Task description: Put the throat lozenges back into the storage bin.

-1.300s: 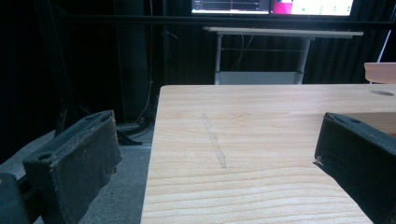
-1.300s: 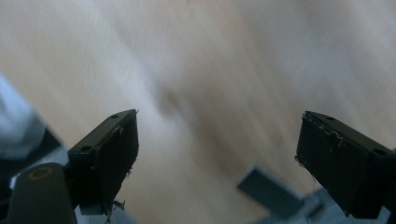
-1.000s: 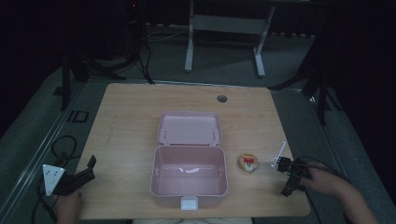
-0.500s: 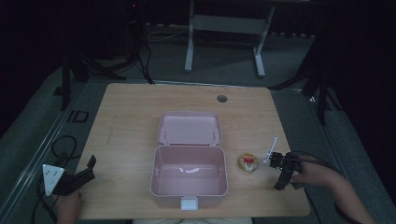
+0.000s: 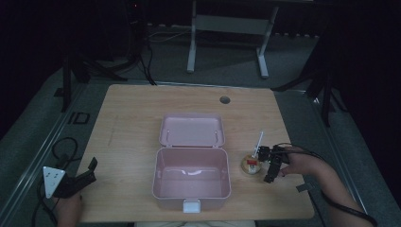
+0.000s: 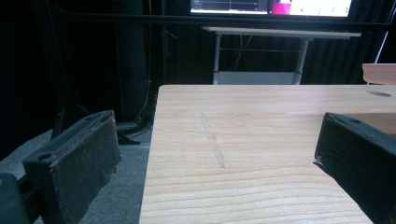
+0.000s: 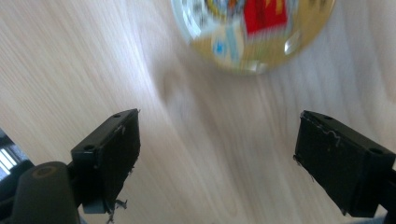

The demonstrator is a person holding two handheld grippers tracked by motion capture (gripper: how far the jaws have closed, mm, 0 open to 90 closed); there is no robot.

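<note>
In the high view, our right gripper (image 5: 267, 166) now sits at the lower right of the frame, just beside the small round container (image 5: 250, 164), which rests on the wooden surface (image 5: 132, 123) to the right of the open pink box (image 5: 191, 177). A second ago that gripper stood farther toward the right edge; half a second ago it was already closer, and now it has drawn in until it is nearly touching the container. The container and the box lie where they were. A thin white stick (image 5: 258, 143) rises near the gripper; we cannot tell what it belongs to. Our left gripper (image 5: 78, 179) rests at the lower left corner and has not shifted.

In the left gripper view, its two fingers (image 6: 74, 158) stand wide apart with nothing between them, looking along bare wood; a corner of the box lid (image 6: 379, 73) peeks in at the upper right.

In the right gripper view, the fingers (image 7: 109, 149) are spread wide, and the round container (image 7: 254, 32), its red and yellow label blurred, fills the top middle of the frame, ahead of the gap but not yet inside it.

We judge the approach nearly done: the reach must carry on until the container lies between the fingers, then close, and the box stands ready to receive it.
</note>
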